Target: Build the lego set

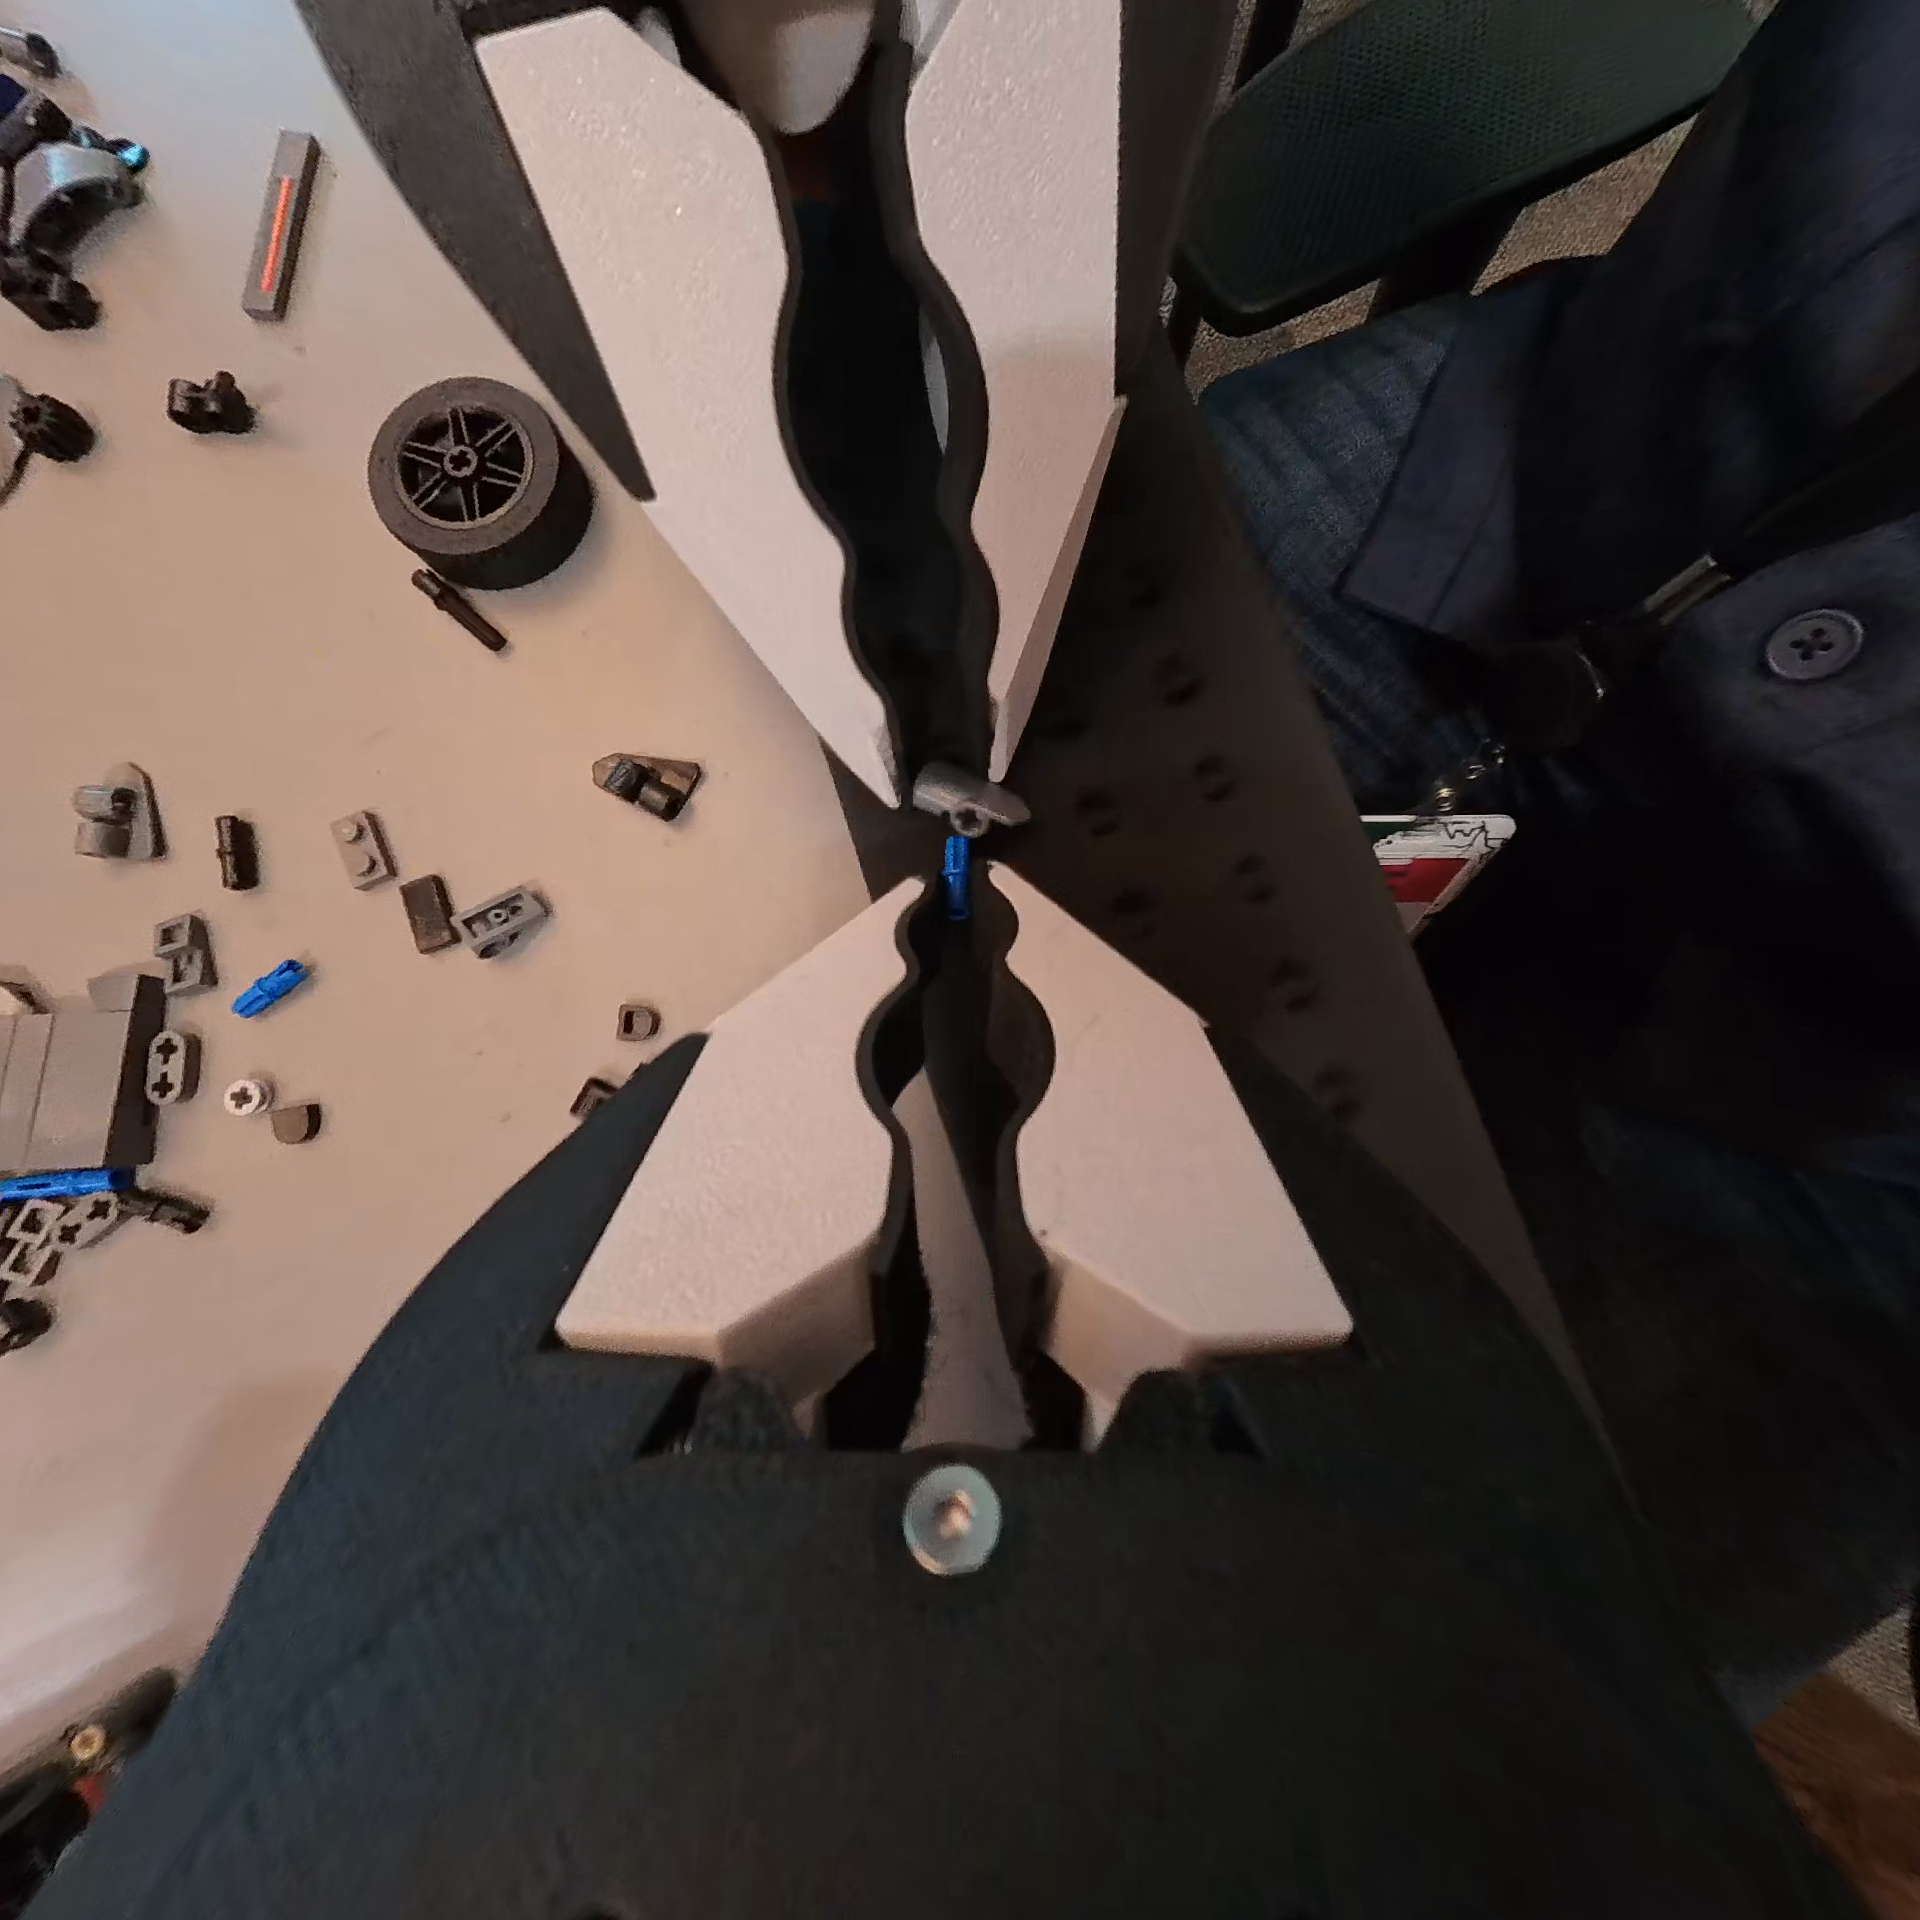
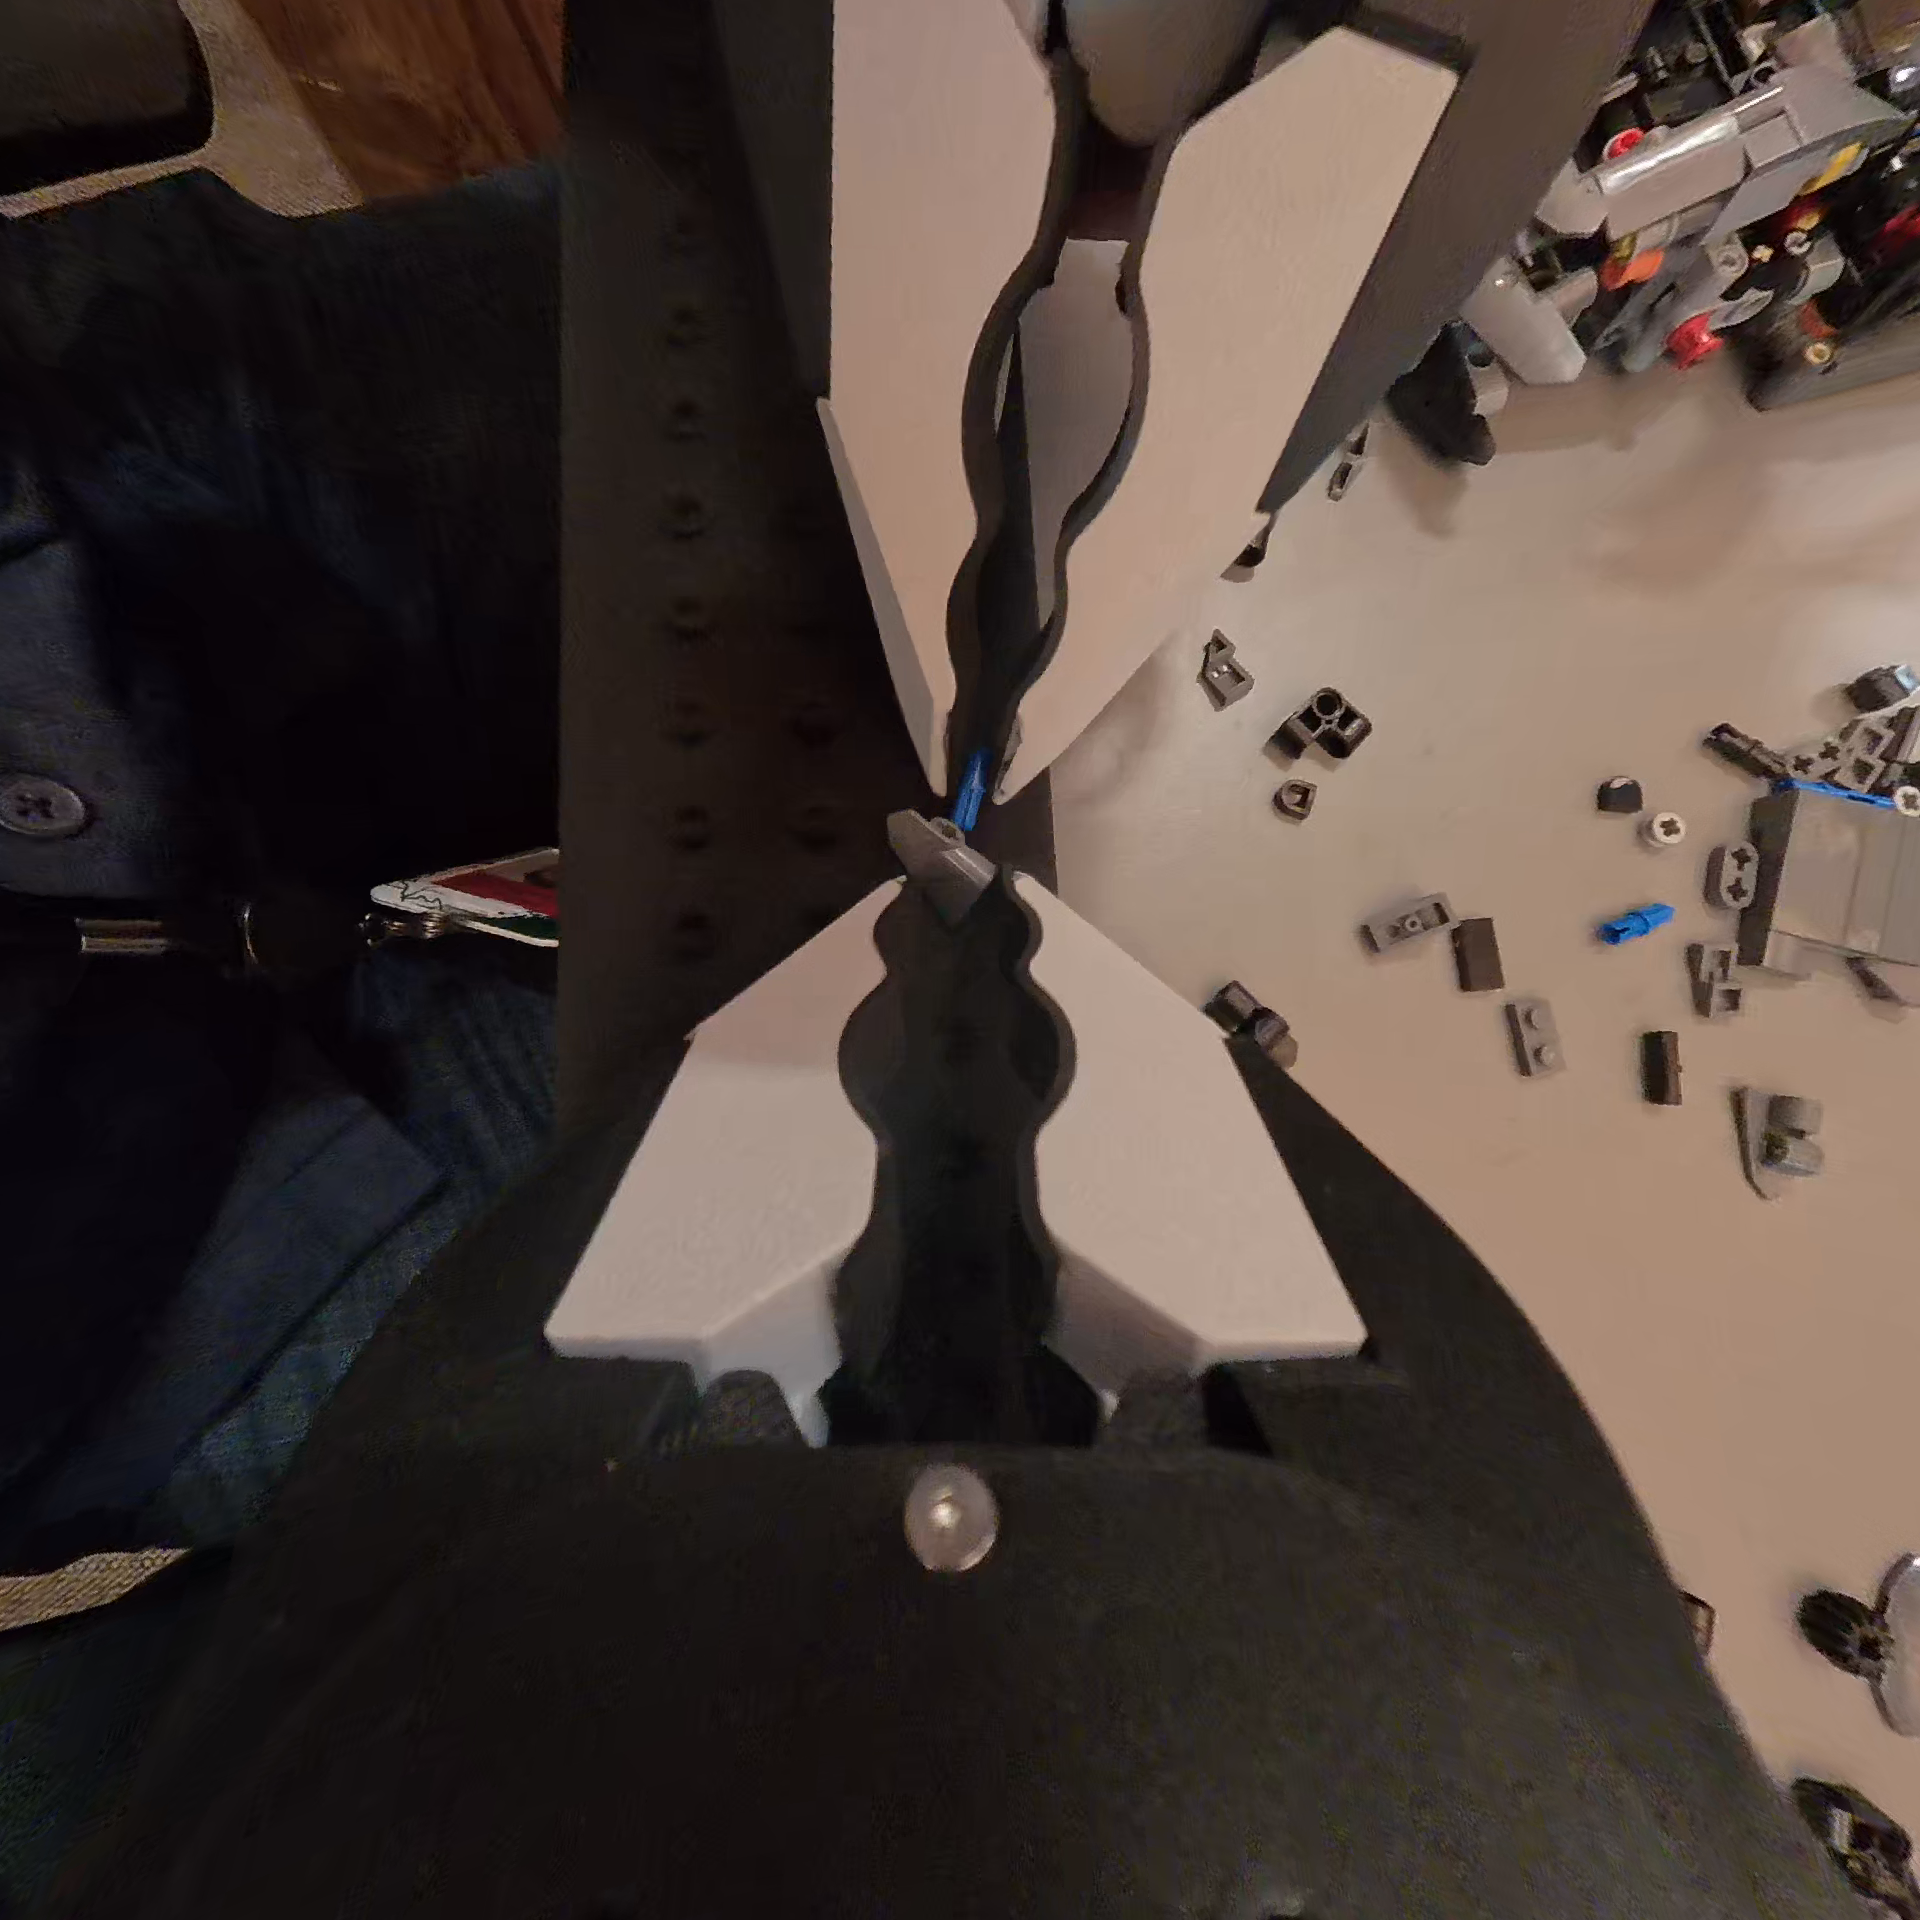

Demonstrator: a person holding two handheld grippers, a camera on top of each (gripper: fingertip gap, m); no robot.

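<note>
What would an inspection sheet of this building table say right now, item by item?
Surface: pale table, bare between scattered pieces.
Job's things: blue pin in the left gripper, its tip meeting the hole of the grey piece in the right gripper.
Clutter: loose wheel, spare blue pin, small grey and black bricks, half-built model at the far edge.
Grippers: both shut, tip to tip above the table edge.
Cables: nothing seen.
Surroundings: person in dark clothing, green chair, wood floor.
</note>
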